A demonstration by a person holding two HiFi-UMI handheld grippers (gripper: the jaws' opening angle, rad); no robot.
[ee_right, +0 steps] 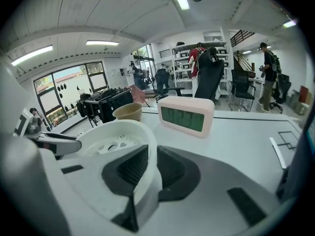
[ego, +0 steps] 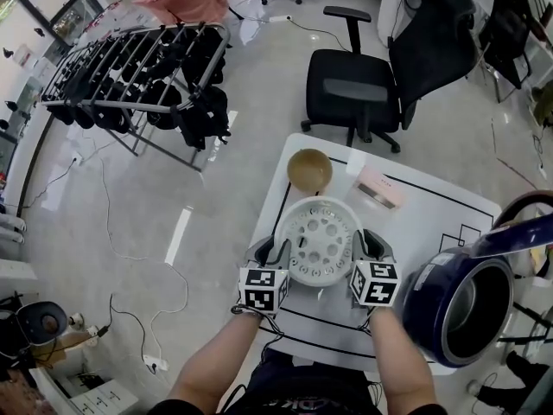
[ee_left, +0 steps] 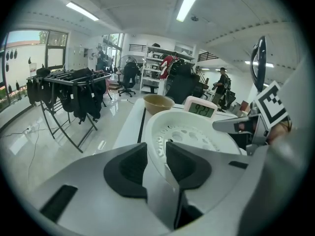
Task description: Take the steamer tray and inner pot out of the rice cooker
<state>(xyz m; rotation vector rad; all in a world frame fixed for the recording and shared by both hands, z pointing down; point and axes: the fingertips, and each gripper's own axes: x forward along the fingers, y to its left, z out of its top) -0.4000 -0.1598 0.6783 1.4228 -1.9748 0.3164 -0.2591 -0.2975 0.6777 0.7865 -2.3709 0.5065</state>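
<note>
While rice cooker [ego: 462, 305] stands open alongside, left tool [ego: 275, 253] and right tool [ego: 367, 247] pinch opposite rims of steamer tray [ego: 318, 240]

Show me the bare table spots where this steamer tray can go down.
Widest bare patch: the table between the clock and the rice cooker, around the drawn square. A narrower strip runs along the near edge, this side of the steamer tray. Crowded: the far left, where bowl and clock sit close together.
</note>
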